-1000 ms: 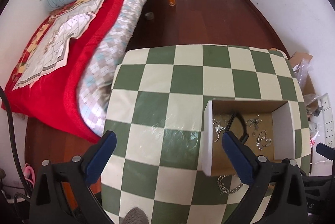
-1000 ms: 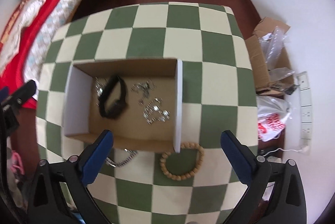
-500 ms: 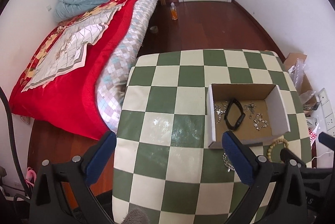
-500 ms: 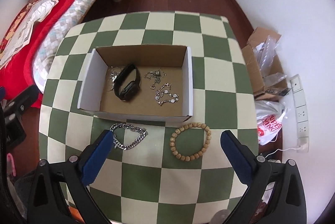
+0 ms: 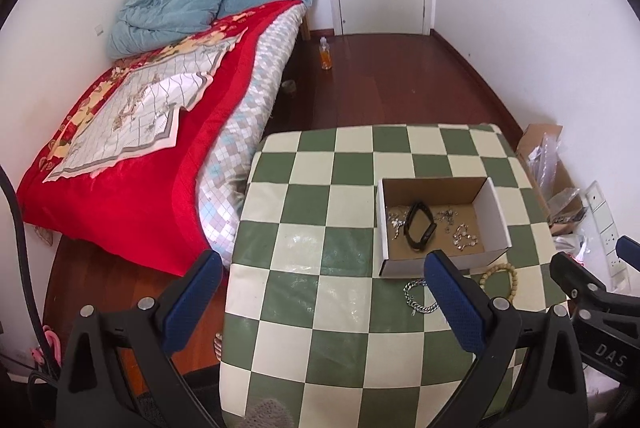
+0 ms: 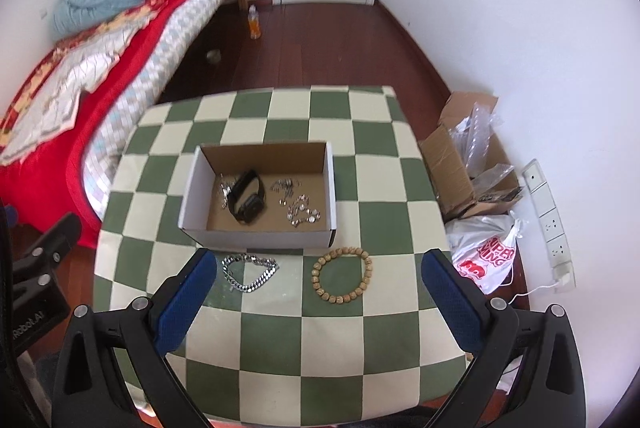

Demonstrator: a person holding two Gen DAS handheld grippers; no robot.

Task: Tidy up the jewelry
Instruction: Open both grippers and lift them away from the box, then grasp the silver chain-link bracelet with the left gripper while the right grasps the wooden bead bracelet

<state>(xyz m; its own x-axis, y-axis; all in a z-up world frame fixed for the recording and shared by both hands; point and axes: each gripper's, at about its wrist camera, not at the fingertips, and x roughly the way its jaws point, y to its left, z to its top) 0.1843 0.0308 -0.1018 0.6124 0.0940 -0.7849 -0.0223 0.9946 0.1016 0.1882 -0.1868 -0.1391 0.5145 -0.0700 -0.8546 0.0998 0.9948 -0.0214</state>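
**Jewelry box on the checkered table, two bracelets outside it**

A shallow cardboard box (image 6: 256, 232) is seen on the green-and-cream checkered table (image 6: 280, 340), its long axis running left to right across the right wrist view, the open top facing up. Inside it a black watch (image 6: 247, 197) is laid on its side, its band slanting from the near side up toward the far right, with small silver pieces (image 6: 301, 209) scattered beside it. Just in front of the box's near wall a silver chain bracelet (image 6: 250, 273) and a wooden bead bracelet (image 6: 342, 275) are laid flat, apart from each other.

The right gripper (image 6: 320, 302) is held above the near part of the table, its blue-padded jaws spread wide, nothing between them. The left gripper (image 5: 320, 302) is likewise spread wide and empty, over the table's left side.
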